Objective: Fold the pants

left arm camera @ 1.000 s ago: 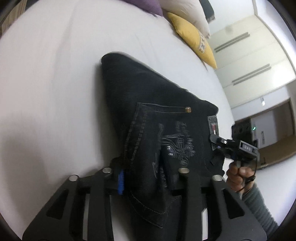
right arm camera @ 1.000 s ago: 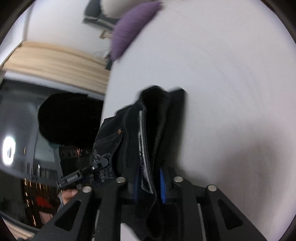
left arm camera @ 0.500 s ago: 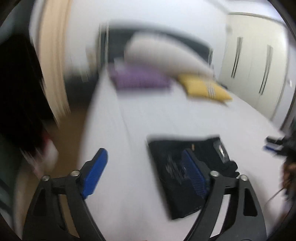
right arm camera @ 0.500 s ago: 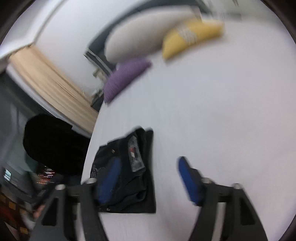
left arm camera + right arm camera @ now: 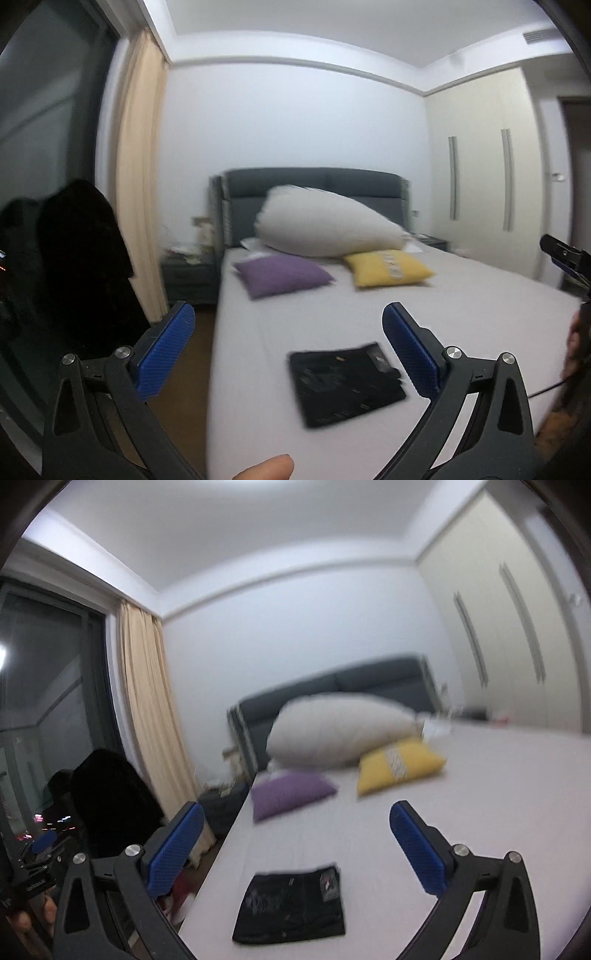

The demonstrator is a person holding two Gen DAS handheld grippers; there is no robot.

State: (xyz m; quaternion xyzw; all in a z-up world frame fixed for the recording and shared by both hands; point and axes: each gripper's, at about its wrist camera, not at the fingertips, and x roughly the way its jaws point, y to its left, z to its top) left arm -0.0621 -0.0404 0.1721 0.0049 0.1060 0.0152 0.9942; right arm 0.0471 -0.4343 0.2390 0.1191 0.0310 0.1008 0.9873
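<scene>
Black denim pants [image 5: 291, 910] lie as a compact folded rectangle on the near left corner of the bed [image 5: 461, 794], well apart from the purple pillow [image 5: 291, 797] and yellow pillow [image 5: 400, 770] at the far end. Both the left tool [image 5: 284, 350] and the right tool [image 5: 295, 843] hang above, spread wide and holding nothing, which suggests the fold is finished.

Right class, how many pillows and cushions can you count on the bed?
3. A large white pillow leans by the headboard; a purple cushion lies in front on the window side; a yellow cushion lies on the wardrobe side. More may hide behind the white one.
</scene>
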